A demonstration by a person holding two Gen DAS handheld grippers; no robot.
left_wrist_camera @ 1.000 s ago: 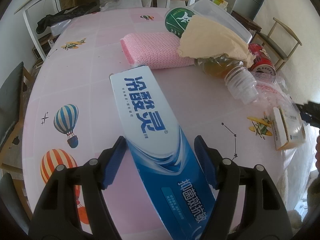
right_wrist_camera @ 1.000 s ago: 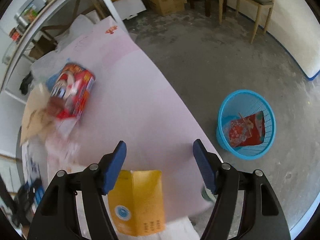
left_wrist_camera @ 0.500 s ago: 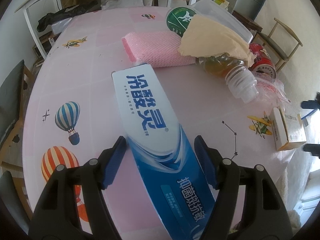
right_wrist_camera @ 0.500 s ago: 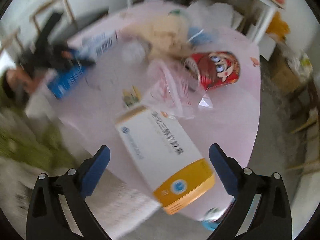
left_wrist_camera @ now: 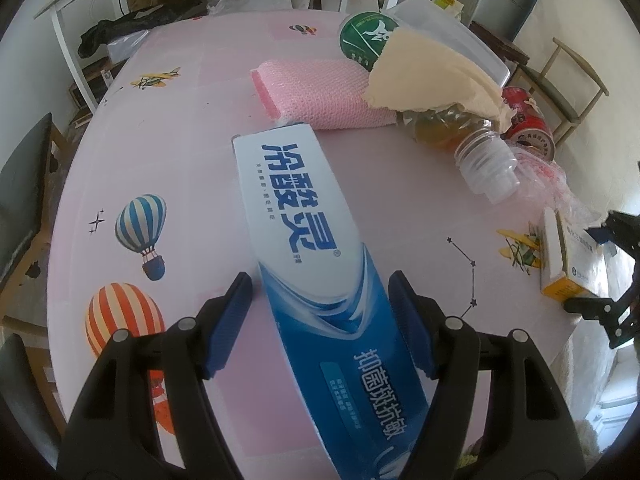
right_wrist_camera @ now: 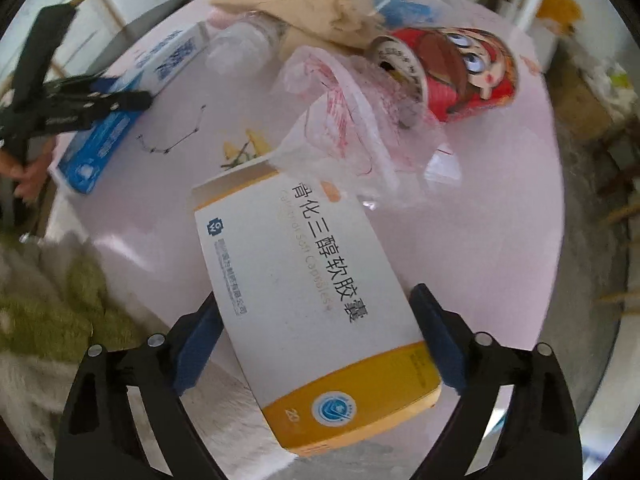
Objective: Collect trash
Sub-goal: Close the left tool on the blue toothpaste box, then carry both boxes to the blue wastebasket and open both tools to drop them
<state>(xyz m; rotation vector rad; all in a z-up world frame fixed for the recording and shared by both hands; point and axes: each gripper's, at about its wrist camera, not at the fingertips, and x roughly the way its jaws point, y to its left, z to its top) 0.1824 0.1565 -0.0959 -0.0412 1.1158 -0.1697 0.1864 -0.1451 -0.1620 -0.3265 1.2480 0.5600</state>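
Trash is spread right across the bench (left_wrist_camera: pixel 192 168), a round top under a pink cloth printed with two hot-air balloons, small aeroplanes and a star pattern. One blue-and-white toothpaste box (left_wrist_camera: pixel 312 264) lies flat near the front edge, running away from the camera between the left tongs (left_wrist_camera: pixel 320 320); those tongs stand spread, a gap showing on each side of the box, pads not touching it. Over on the other side, one white-and-orange medicine box (right_wrist_camera: pixel 320 312) sits at the bench edge between the right tongs (right_wrist_camera: pixel 316 328), and their jaws are closing around it, pads just at its sides, not yet clearly pressing. Count the rest: one pink foam pad (left_wrist_camera: pixel 320 96), one crumpled tan paper (left_wrist_camera: pixel 432 80) draped over one clear plastic bottle (left_wrist_camera: pixel 472 152) lying on its side with amber liquid in it, one red can (right_wrist_camera: pixel 460 76) with a cartoon face tipped over, one crinkled clear wrapper (right_wrist_camera: pixel 348 120) touching the medicine box's far corner, one round green lid (left_wrist_camera: pixel 364 36) at the far rim. Around the bench: a white metal frame, a wooden chair (left_wrist_camera: pixel 568 76) by the pale wall, a bare concrete floor on the right, boxes and bags piled at the back.
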